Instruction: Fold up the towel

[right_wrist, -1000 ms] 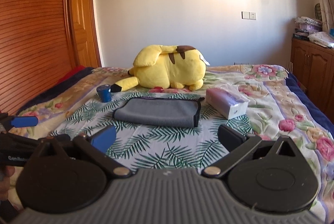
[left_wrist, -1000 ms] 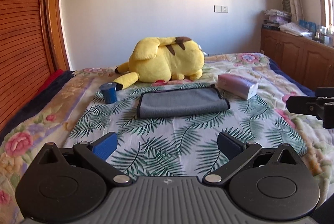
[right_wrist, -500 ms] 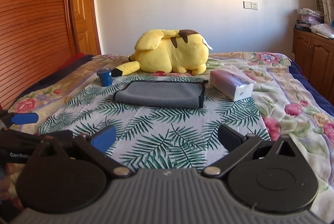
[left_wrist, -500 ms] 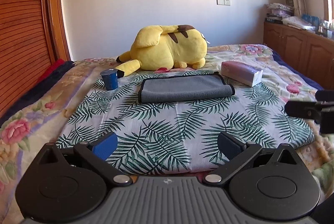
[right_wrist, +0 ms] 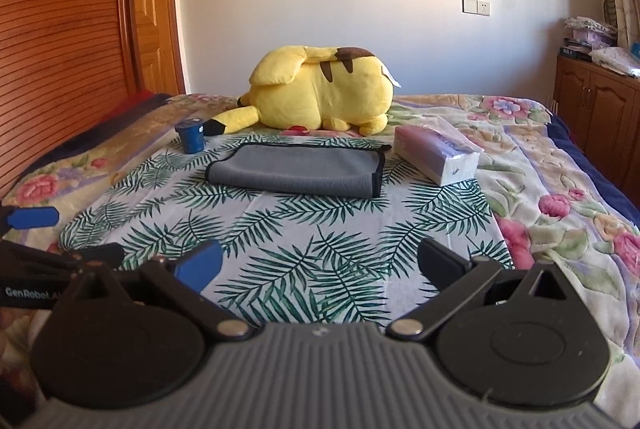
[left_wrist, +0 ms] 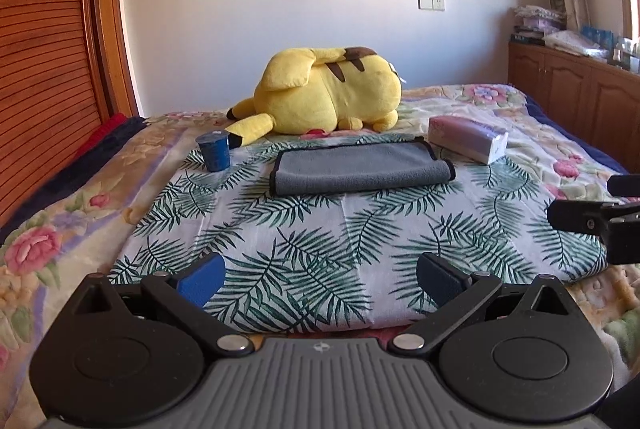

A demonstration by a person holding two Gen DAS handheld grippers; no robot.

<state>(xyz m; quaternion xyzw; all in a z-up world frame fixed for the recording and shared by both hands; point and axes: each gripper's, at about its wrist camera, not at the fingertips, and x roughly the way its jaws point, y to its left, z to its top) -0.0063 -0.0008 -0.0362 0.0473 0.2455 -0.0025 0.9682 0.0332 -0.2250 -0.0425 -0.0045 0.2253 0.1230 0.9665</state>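
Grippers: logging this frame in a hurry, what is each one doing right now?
Left gripper: jaws open, holding nothing.
Right gripper: jaws open, holding nothing.

Grey towel, green palm-leaf sheet, yellow plush, blue cup

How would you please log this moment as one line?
folded grey cloth towel: untouched | left gripper: open | right gripper: open

Left gripper: is being drawn back and lowered, away from the towel.
Right gripper: is likewise being pulled back from the towel, jaws spread.
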